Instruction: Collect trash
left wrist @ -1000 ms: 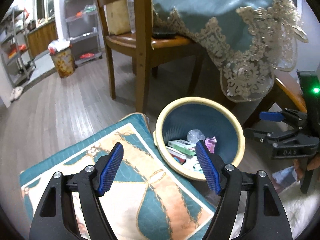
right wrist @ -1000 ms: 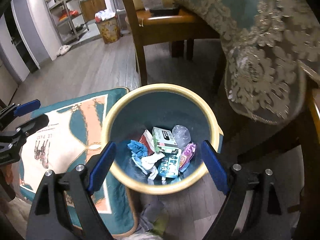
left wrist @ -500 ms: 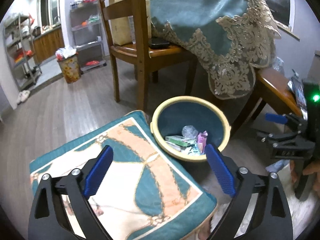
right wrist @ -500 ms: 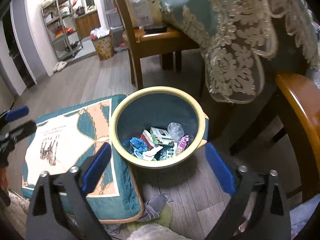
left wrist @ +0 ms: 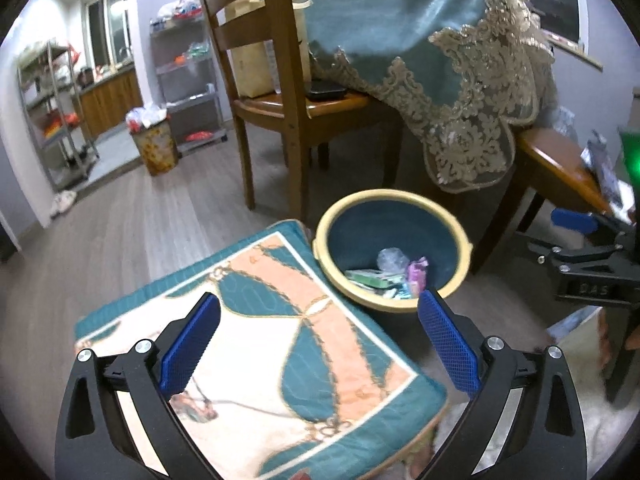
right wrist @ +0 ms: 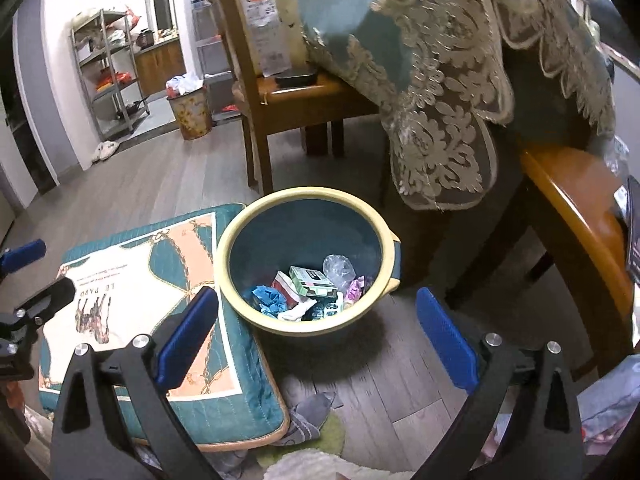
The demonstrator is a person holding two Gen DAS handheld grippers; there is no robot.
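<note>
A round bin with a cream rim (right wrist: 264, 322) and dark blue inside stands on the wooden floor; it also shows in the left wrist view (left wrist: 460, 236). Trash lies in it: a green and white box (right wrist: 312, 280), a blue crumpled piece (right wrist: 268, 298), a clear plastic wad (right wrist: 338, 266) and a pink wrapper (right wrist: 354, 290). My left gripper (left wrist: 318, 342) is open and empty above a patterned teal cushion (left wrist: 260, 344). My right gripper (right wrist: 316, 336) is open and empty, held above the floor in front of the bin.
A wooden chair (left wrist: 280, 92) and a table under a teal lace-edged cloth (left wrist: 420, 40) stand behind the bin. A second wooden seat (right wrist: 580, 216) is at the right. A grey sock (right wrist: 310, 416) lies by the cushion. A flowered waste bin (left wrist: 154, 148) stands far left.
Both grippers have pulled back and up from the bin, which now looks smaller and farther. Both stay open and empty.
</note>
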